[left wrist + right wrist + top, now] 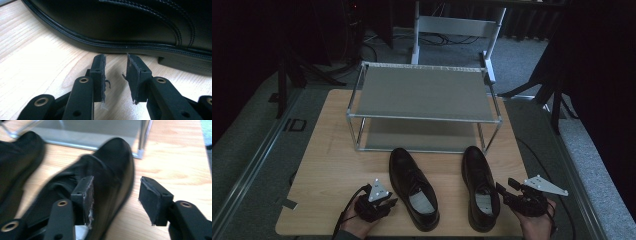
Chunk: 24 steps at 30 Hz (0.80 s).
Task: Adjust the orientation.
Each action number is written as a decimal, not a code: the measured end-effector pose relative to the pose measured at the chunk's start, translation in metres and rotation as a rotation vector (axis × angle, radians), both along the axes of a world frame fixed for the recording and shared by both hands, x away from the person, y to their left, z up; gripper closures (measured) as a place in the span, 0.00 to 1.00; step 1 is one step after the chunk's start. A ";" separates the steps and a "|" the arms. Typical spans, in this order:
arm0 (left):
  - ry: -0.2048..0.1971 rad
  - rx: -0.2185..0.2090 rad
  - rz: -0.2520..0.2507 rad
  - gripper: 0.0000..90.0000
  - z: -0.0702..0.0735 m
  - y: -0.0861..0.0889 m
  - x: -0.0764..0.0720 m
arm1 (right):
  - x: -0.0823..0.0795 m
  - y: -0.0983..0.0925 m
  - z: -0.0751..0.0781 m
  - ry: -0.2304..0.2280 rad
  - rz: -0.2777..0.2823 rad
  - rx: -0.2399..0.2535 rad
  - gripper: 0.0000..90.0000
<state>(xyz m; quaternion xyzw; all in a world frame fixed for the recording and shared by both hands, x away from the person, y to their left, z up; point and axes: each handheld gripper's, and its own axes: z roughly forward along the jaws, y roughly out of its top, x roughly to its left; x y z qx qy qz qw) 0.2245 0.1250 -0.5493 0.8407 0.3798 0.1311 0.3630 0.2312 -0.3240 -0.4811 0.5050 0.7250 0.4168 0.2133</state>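
two black shoes flanked by two hand-held grippers before a metal rack

in the high view, the left shoe (413, 187) and the right shoe (480, 186) are seen side by side on the tabletop (327, 165), toes toward the two-tier rack (424, 107); the left gripper (387, 204) is held just beside the left shoe, the right gripper (500, 189) at the right shoe's heel. in the left gripper view, the jaws are parted with nothing between them, short of the left shoe's (130, 25) sole. in the right gripper view, the jaws are spread apart, one jaw over the right shoe's (100, 182) opening, unclamped.
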 end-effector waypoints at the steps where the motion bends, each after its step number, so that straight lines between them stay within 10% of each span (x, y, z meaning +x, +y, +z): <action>1: -0.001 -0.001 0.002 0.77 0.000 0.000 0.000 | -0.002 0.001 0.002 -0.003 0.014 0.013 0.47; 11: 0.001 0.004 0.000 0.76 -0.001 0.000 0.000 | -0.004 0.026 -0.006 0.038 0.106 -0.086 0.36; 24: 0.005 0.004 0.000 0.75 -0.001 0.000 0.001 | 0.028 0.042 -0.013 0.100 0.096 -0.167 0.48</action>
